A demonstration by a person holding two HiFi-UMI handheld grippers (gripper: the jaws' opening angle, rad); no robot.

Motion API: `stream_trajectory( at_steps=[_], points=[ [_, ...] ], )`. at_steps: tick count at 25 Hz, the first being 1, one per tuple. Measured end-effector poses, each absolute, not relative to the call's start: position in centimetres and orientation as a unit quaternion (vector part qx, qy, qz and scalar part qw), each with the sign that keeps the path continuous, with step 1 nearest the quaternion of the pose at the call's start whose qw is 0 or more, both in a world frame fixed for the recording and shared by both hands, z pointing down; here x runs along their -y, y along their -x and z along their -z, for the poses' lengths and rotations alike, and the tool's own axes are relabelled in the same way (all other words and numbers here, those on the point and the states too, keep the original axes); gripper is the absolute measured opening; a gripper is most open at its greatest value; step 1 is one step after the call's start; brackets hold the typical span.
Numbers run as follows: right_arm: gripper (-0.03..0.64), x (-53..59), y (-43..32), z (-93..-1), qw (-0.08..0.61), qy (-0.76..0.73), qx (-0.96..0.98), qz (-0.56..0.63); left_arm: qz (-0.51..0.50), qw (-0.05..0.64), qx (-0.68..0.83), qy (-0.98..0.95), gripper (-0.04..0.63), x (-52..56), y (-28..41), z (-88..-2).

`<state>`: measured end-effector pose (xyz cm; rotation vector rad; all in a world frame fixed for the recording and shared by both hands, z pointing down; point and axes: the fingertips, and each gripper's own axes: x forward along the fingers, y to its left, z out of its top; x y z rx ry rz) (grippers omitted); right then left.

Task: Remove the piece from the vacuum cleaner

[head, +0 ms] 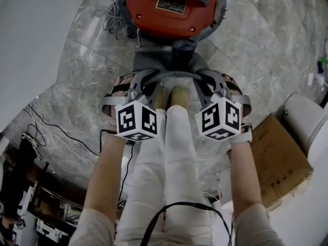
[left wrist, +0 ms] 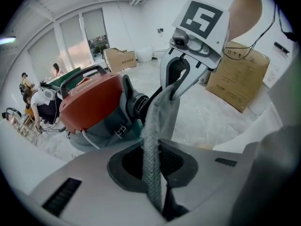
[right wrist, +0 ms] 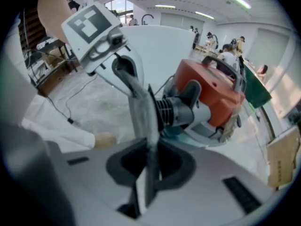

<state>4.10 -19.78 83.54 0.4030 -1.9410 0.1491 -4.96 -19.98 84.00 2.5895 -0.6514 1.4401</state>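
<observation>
The left tool (left wrist: pixel 157 173) and the right tool (right wrist: pixel 148 168) are each closed narrowly on one end of the grey piece (head: pixel 173 75), whose textured band runs straight between the pads in both gripper views. The piece arcs crosswise from one tool to the other, with its middle against the grey hose socket (head: pixel 171 53) at the front of the red vacuum cleaner (head: pixel 171 9). The cleaner stands on the marble floor (head: pixel 82 60), just beyond both tools. Neither hand is nearer, so freeing the piece likely calls for an even pull back towards the person.
</observation>
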Motion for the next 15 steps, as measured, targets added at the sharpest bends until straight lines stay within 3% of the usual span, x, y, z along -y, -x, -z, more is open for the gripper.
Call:
stream_trajectory(
  at_steps=[15],
  points=[
    [0.034,17.8,-3.9,-82.8,0.540,-0.182,0.821,-0.037,-0.472,0.060,0.229,-0.849,0.032,18.1,5.3,-83.5]
  ],
)
